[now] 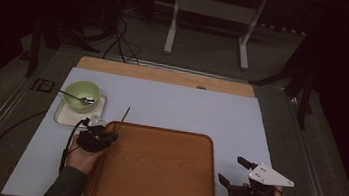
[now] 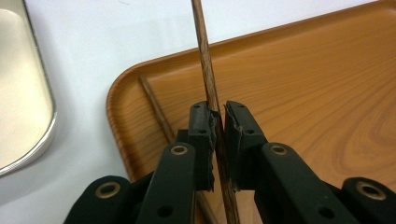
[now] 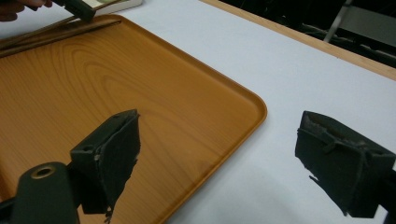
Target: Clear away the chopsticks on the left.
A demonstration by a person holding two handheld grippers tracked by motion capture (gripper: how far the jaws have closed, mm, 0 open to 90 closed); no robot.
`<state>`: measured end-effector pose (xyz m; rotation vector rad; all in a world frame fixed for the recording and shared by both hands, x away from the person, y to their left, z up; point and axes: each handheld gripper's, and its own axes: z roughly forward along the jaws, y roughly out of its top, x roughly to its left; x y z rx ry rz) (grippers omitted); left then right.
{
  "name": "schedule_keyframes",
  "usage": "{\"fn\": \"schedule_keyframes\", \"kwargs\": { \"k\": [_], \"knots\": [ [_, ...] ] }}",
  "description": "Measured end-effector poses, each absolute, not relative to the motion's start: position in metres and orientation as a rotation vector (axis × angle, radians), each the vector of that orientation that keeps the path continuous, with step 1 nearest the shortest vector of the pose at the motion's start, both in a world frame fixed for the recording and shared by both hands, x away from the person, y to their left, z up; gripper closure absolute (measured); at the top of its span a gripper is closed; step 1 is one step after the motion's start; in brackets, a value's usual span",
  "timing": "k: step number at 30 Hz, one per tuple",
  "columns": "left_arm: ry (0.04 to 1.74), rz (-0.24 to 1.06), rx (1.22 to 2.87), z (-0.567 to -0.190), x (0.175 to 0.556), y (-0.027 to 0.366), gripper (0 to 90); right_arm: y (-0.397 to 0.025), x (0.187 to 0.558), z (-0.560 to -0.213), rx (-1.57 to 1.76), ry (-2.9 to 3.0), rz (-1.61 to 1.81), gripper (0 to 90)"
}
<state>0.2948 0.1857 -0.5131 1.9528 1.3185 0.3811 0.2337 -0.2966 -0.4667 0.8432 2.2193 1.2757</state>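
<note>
L gripper (image 2: 217, 122) jaws pinch a chopstick (image 2: 207, 70) over tray (image 2: 327, 93) corner; R gripper (image 3: 219, 163) jaws spread wide at tray's edge.

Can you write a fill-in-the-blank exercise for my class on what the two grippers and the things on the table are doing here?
1. The left gripper is shut on a thin wooden ____.
2. A second stick lies inside the brown ____.
3. The right gripper has its jaws ____ and holds nothing.
4. The spoon rests in a ____ bowl.

Missing words: stick; tray; open; green
</note>
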Motion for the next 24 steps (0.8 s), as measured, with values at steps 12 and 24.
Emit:
{"fn": "schedule_keyframes", "kwargs": {
  "k": [12, 24],
  "knots": [
    [1.359, 0.382, 1.987, -0.517, 0.284, 0.188, 80.6, -0.296, 0.234, -0.467, 0.842, 2.222, 1.274, 13.4],
    [1.424, 0.368, 2.007, -0.519, 0.276, 0.195, 79.2, -0.296, 0.234, -0.467, 0.842, 2.225, 1.273, 13.3]
  ]
}}
